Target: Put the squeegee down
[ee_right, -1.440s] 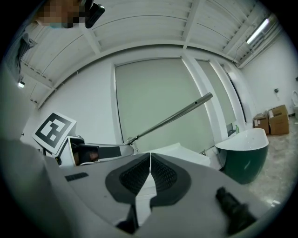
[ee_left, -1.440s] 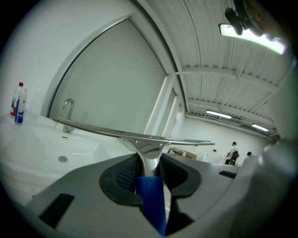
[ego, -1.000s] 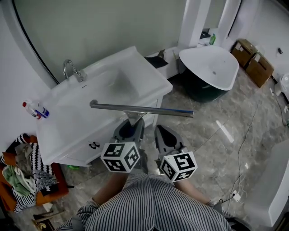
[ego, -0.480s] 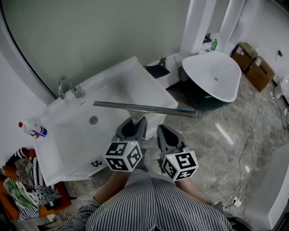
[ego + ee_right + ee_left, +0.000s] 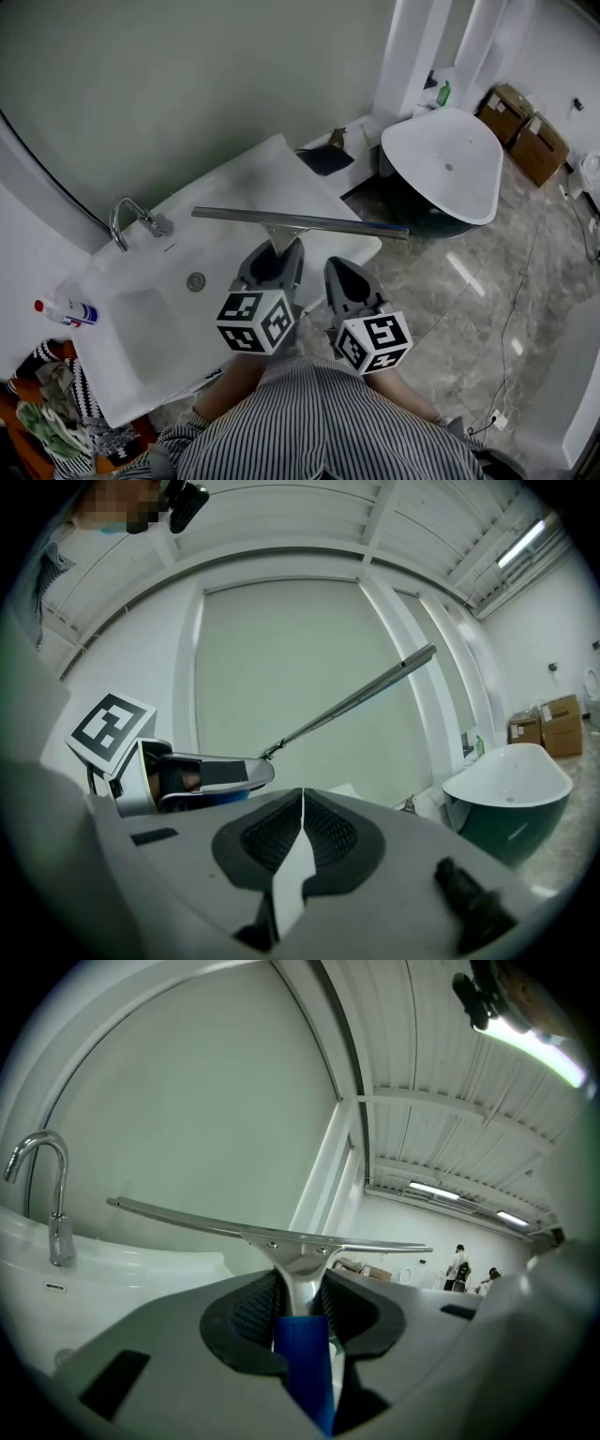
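The left gripper (image 5: pixel 277 249) is clamped on the neck of the blue-handled metal T-shaped squeegee (image 5: pixel 298 223), with the handle running back between its jaws. The squeegee is in the air, resting on nothing. Its long blade bar lies crosswise to the gripper and, in the head view, runs left-right across the right end of the white rectangular vanity sink (image 5: pixel 141 323). The basin lies below and to the left. The right gripper (image 5: pixel 339 274) is just beside it, jaws together and empty. The set-down probably falls to the left hand.

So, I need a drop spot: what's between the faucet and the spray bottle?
Nothing; the head view shows only bare white sink rim from faucet to spray bottle.
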The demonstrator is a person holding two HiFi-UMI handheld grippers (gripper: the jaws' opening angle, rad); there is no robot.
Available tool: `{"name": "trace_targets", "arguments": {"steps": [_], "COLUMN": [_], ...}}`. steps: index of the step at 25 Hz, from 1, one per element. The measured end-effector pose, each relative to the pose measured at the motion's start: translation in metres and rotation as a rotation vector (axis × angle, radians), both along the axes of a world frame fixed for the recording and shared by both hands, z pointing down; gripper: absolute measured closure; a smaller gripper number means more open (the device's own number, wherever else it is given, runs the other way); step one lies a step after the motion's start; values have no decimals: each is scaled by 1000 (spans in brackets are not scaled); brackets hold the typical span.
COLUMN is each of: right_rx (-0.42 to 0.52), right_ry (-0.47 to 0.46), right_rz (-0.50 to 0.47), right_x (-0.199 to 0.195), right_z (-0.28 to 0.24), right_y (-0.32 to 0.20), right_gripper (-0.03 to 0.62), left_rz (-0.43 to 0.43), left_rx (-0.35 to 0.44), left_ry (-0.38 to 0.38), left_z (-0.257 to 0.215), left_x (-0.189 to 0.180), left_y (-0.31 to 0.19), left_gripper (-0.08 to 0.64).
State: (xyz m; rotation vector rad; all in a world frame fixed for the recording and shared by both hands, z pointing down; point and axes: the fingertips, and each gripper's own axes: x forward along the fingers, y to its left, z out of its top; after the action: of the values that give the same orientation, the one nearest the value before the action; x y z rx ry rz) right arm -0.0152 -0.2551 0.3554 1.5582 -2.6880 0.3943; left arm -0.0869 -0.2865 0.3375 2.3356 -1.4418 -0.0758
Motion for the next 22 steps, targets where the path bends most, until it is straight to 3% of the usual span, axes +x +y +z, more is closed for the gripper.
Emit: {"name": "trace_targets", "arguments": {"steps": [11,22], "right_rx": [-26,-55], "right_ry": [12,10], "right_rz": [60,89], "right_x": [-21,-10], "right_z": [15,23], "right_y": [-45,-67], "right_gripper": [575,575], "left_rz": [63,84], "left_rx": [-25,-60], "left_ry": [-3,-26], "left_z": [18,31], "left_x": [-21,-15], "left_y": [-52,-74], "left_gripper": [430,430]}}
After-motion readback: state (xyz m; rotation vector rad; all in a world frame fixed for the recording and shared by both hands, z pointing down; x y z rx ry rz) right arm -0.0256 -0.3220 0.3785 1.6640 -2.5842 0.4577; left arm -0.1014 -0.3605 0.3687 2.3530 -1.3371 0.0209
